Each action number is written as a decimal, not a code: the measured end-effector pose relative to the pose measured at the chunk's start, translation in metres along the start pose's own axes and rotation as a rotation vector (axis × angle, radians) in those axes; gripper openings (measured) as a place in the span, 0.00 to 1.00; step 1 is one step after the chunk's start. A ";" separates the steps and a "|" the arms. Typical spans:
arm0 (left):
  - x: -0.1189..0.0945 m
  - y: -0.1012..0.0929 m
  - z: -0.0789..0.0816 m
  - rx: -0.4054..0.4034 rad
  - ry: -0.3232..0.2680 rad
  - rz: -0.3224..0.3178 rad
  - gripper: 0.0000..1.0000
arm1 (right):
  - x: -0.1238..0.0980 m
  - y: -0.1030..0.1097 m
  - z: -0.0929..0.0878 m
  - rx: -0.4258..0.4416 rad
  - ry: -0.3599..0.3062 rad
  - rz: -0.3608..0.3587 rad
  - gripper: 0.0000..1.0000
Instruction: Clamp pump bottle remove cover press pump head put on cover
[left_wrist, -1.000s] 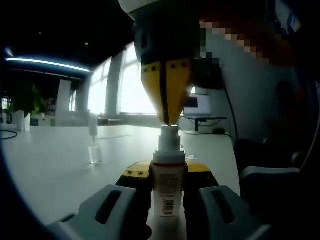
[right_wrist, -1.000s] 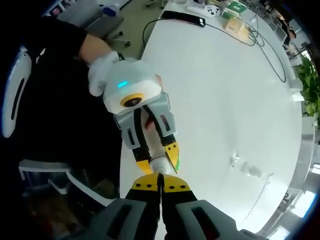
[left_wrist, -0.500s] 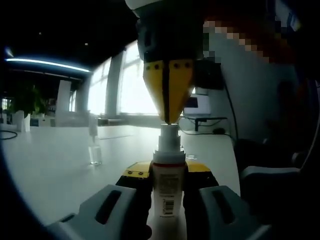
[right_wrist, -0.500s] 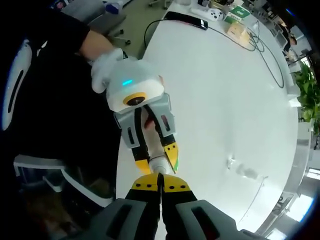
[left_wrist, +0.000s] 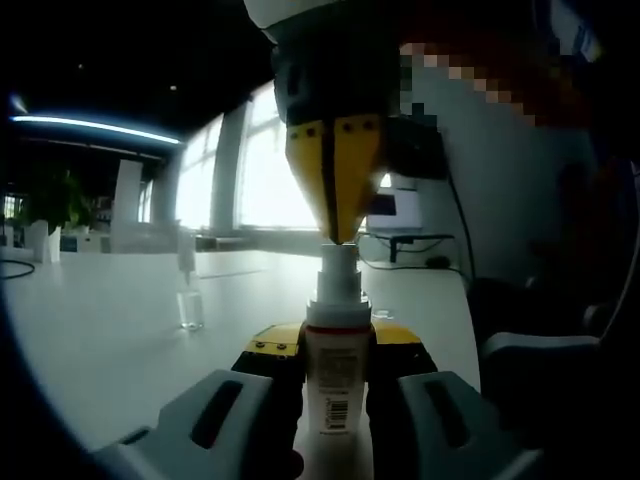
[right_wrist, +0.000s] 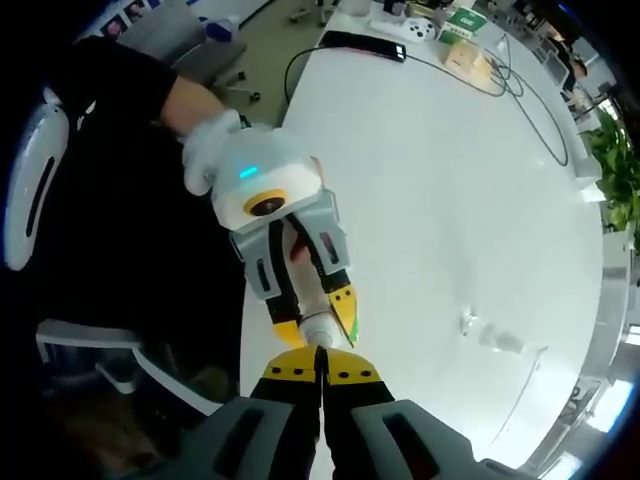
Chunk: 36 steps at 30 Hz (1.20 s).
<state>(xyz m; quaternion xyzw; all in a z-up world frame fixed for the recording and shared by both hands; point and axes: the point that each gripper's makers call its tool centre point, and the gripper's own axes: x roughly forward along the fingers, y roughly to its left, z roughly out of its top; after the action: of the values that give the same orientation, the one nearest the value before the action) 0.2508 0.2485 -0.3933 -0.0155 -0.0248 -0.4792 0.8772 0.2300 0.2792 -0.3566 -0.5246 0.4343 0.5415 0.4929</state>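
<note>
My left gripper (left_wrist: 338, 338) is shut on a white pump bottle (left_wrist: 337, 385), held upright between its yellow-tipped jaws. The uncovered pump head (left_wrist: 338, 268) sticks up above them. My right gripper (left_wrist: 337, 238) comes down from above, its yellow tips shut together and touching the top of the pump head. In the right gripper view my right gripper (right_wrist: 320, 352) rests tip-down on the bottle (right_wrist: 318, 322), which sits in my left gripper (right_wrist: 315, 320), held by a gloved hand (right_wrist: 205, 140). The clear cover (left_wrist: 189, 300) stands on the white table (left_wrist: 110, 340); it is also visible as the cover (right_wrist: 488, 333).
The table's edge (right_wrist: 262, 200) runs beside the person's dark sleeve and a chair (right_wrist: 90, 350). A phone (right_wrist: 362, 43), cables (right_wrist: 520, 90) and small boxes (right_wrist: 462, 25) lie at the table's far end. A plant (right_wrist: 620, 170) stands at its rim.
My right gripper's shut tips have risen a few pixels and the pump head has come up with them. The bottle stays clamped in my left gripper.
</note>
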 end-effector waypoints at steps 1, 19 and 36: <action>0.000 0.000 0.000 -0.001 0.000 0.000 0.14 | 0.000 0.000 0.000 0.000 0.001 0.000 0.00; -0.001 0.001 0.005 -0.016 -0.019 -0.004 0.14 | 0.000 0.000 0.000 -0.008 0.007 -0.012 0.00; -0.002 0.001 0.006 -0.008 -0.028 -0.004 0.14 | 0.000 0.001 0.001 -0.011 0.020 -0.010 0.00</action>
<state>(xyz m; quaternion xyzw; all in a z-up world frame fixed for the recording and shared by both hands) 0.2503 0.2510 -0.3874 -0.0257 -0.0349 -0.4807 0.8758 0.2294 0.2798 -0.3570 -0.5348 0.4337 0.5361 0.4883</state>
